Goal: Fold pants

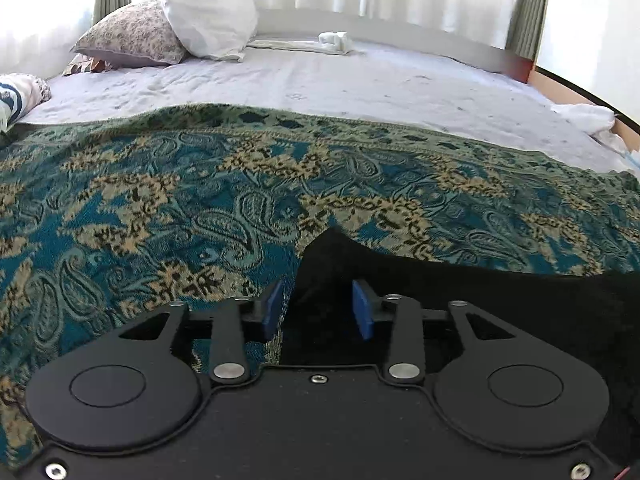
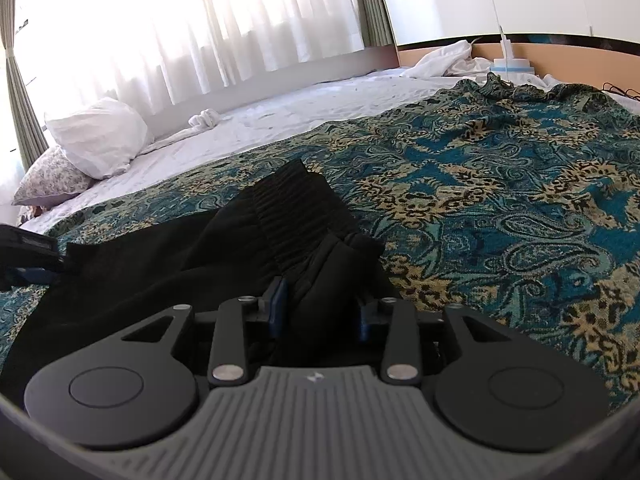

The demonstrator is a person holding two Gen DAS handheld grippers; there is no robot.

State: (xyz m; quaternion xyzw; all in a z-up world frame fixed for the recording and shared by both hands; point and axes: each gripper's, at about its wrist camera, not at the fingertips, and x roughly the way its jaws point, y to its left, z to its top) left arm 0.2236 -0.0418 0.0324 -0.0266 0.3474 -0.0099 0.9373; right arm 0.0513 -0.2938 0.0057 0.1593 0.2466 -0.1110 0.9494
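Observation:
Black pants (image 2: 160,264) lie bunched on a teal paisley blanket (image 2: 500,200), their gathered elastic waistband (image 2: 288,208) pointing away from me. My right gripper (image 2: 322,308) has a thick fold of the pants filling the space between its blue pads. At the left edge of the right wrist view, the left gripper (image 2: 28,256) sits by the pants' far end. In the left wrist view, a pointed corner of the pants (image 1: 480,304) lies between the pads of my left gripper (image 1: 318,310). Blanket (image 1: 200,200) shows between the left pad and the cloth.
The blanket covers the near part of a bed with a pale sheet (image 1: 360,80). A white pillow (image 1: 208,12) and a floral pillow (image 1: 132,36) lie at the head. White cloths (image 2: 444,60) and a small blue-and-white container (image 2: 512,68) sit by the wooden bed edge. Curtains hang behind.

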